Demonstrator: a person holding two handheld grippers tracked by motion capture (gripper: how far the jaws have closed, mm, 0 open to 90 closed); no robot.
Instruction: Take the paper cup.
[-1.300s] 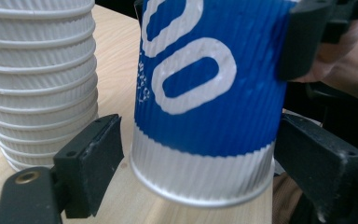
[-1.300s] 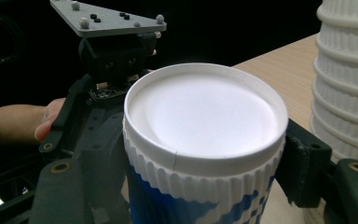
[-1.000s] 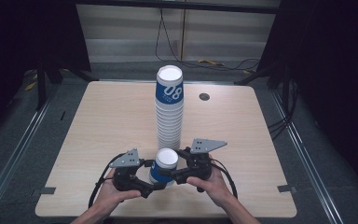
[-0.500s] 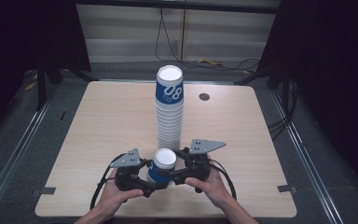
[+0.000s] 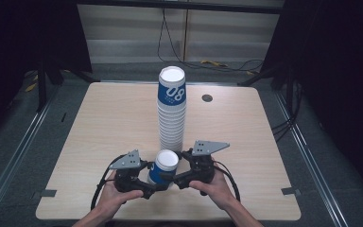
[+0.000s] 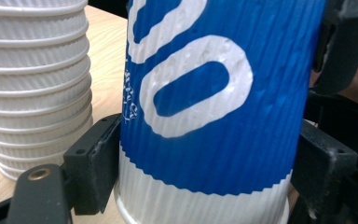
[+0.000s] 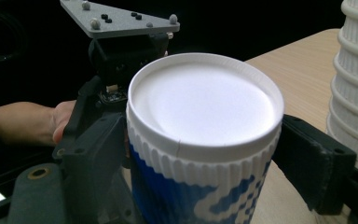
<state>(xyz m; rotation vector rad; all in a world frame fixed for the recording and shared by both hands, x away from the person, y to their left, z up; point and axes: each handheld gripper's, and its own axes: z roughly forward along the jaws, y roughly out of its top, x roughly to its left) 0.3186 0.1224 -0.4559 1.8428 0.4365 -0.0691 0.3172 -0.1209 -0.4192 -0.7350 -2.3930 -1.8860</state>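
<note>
a single blue-and-white paper cup (image 5: 163, 168) stands between the two grippers at the near edge of the wooden table (image 5: 99, 123), just in front of the tall stack of cups (image 5: 172, 111); the cup looks upside down, its closed white base facing up in the right gripper view and its rolled rim low in the left gripper view, though whether that rim touches the table or hangs just above it cannot be told; its long axis is upright or very nearly so.

the left gripper (image 5: 147, 182) comes at the cup from the person's left and the right gripper (image 5: 172, 178) from the right, so the cup sits squarely in the middle, equally near both; in the left gripper view the two black jaws press the ribbed wall low down, one on each side, so this gripper is clenched on the cup; in the right gripper view the jaws flank the cup just below its upturned base and appear to touch it, so it too seems to be grasping the cup; any coming move, as a judgement, turns on which gripper lets go first, since both hold the same upright cup from opposite sides, with the stack just behind it.

writing: the top cup of the stack bears a large white "08" on blue; the held cup shows large white rounded figures, likely the same print inverted; the small vertical line of text beside them is too fine to read.
</note>
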